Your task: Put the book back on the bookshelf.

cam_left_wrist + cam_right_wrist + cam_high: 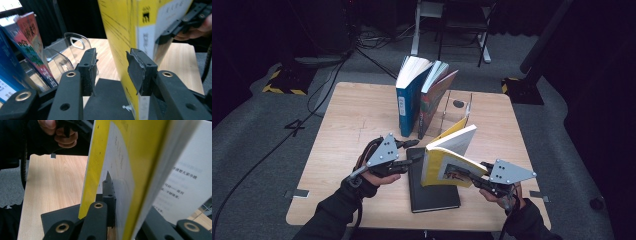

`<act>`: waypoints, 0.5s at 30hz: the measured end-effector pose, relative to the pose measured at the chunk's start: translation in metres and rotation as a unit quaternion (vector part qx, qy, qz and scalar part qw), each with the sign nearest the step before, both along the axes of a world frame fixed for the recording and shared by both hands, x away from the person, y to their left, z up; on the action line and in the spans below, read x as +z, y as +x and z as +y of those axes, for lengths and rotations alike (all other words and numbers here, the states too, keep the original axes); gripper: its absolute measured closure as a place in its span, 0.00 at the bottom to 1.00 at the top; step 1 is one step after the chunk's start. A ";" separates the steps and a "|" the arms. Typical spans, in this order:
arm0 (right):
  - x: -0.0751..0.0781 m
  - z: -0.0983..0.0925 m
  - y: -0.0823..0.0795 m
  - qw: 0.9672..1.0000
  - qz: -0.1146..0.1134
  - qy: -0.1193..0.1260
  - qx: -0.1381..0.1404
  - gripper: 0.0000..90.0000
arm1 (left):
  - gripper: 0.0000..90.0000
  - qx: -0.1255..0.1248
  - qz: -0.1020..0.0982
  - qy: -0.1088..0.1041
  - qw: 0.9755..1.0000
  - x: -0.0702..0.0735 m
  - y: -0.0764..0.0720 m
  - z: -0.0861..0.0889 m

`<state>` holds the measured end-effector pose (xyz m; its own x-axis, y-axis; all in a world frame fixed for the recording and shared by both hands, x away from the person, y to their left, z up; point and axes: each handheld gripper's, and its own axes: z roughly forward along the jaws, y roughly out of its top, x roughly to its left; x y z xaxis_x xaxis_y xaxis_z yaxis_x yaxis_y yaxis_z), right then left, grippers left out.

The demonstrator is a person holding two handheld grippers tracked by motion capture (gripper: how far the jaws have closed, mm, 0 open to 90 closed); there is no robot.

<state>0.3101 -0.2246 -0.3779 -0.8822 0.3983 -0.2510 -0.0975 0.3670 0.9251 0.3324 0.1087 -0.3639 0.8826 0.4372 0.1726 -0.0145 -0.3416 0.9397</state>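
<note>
The yellow book [447, 162] stands on its lower edge on top of a black notebook [432, 192] near the front edge of the desk [347, 115], a little right of the middle, its pages fanning open at the top. The right gripper [459, 174] is clamped on part of the book, one jaw tucked between the yellow cover and the pages as the right gripper view shows, and this grip holds the book upright. The left gripper [409, 161] sits just beside the book's left face with its jaws apart; in the left gripper view the book's spine edge lies against the right-hand pad [136, 71], the other pad stands clear of it, and nothing is pinched.

The step in hand looks like moving the book to the row at the back. To do it well, the right grip should stay firm and level so the loose pages do not splay further, while the left jaws close on the spine low down before any lift. It should then go in beside the red book [434, 102] and blue book [408, 102], which lean in the clear plastic stand [457, 107] near the back edge.

The cover carries Chinese characters and a small dark logo, too blurred to read.
</note>
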 end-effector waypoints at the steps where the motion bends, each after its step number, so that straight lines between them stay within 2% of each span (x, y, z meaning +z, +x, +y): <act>1: 0.000 0.000 0.000 1.000 0.000 0.000 0.001 0.94 | 0.62 -0.003 0.004 0.001 1.000 -0.003 -0.002 0.002; 7: 0.000 0.001 -0.001 1.000 -0.001 -0.002 0.003 0.94 | 0.60 -0.021 0.016 0.006 1.000 -0.012 -0.009 0.000; 8: 0.000 0.001 -0.001 1.000 -0.001 -0.001 0.002 0.94 | 0.57 -0.033 0.027 0.010 0.999 -0.017 -0.011 -0.003; 12: 0.000 0.002 -0.002 1.000 -0.001 -0.001 0.004 0.94 | 0.52 -0.047 0.042 0.021 0.998 -0.028 -0.011 -0.016; 14: 0.000 0.002 -0.003 1.000 -0.001 0.001 0.005 0.94 | 0.52 -0.053 0.057 0.021 0.997 -0.035 -0.008 -0.024; 15: 0.000 0.002 -0.003 1.000 -0.001 0.001 0.005 0.94 | 0.51 -0.053 0.057 0.021 0.997 -0.035 -0.008 -0.024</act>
<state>0.3075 -0.2224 -0.3779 -0.8859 0.3895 -0.2520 -0.1030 0.3645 0.9255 0.3247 0.0845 -0.3989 0.9383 0.3352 0.0851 0.0530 -0.3826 0.9224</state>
